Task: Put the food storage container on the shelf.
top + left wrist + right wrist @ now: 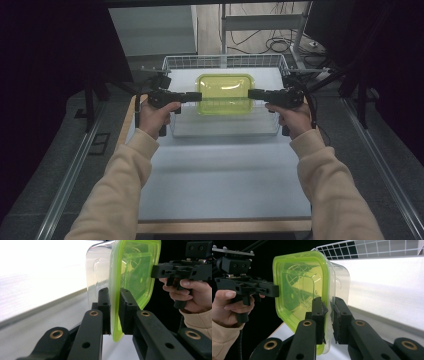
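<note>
Two grippers clamp one container from opposite ends. Nearest, the left gripper (115, 312) has its jaws closed tight on the green lid's (135, 272) rim, which runs straight between them. The right gripper (328, 320) pinches the same lidded clear container (339, 282) at its other edge, jaws nearly together. Beyond both sets of jaws lies the wire basket (225, 61), over which the container hangs.
</note>
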{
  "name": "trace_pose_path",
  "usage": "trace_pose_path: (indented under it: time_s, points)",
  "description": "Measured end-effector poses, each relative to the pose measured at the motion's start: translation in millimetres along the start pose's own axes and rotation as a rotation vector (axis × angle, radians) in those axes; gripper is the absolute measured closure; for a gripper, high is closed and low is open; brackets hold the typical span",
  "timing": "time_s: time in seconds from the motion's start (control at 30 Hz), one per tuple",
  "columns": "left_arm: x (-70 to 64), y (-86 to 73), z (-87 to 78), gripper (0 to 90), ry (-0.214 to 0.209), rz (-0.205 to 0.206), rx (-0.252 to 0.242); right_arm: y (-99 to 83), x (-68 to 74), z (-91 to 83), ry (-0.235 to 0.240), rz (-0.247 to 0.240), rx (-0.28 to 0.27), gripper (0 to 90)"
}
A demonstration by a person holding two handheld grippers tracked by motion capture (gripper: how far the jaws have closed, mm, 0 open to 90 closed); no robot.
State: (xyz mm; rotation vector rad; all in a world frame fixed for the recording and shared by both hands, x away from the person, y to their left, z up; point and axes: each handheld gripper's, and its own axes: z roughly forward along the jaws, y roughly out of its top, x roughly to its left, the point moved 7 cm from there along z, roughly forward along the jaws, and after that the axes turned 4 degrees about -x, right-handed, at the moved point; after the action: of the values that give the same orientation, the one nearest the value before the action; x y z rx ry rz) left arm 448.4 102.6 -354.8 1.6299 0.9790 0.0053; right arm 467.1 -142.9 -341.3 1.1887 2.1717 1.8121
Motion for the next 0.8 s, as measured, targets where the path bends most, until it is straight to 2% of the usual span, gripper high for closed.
trace_pose_path:
  time_s: [0.2,0.3,0.5,0.8]
  points:
    - [10.3,10.8,4.8,81.5,0.010,-0.008,0.007,10.7,-6.5,8.6,-0.015,0.004,0.008,80.8]
    - [15.3,18.4,7.5,81.5,0.023,-0.005,0.014,16.8,-13.5,15.5,-0.016,0.033,0.006,80.8]
    - [23.8,25.0,14.3,81.4,0.029,-0.010,0.025,22.0,-23.6,23.5,-0.019,0.054,0.011,80.7]
    - [32.2,34.3,21.0,81.3,0.041,-0.014,0.035,29.6,-31.4,29.1,-0.039,0.062,0.007,80.6]
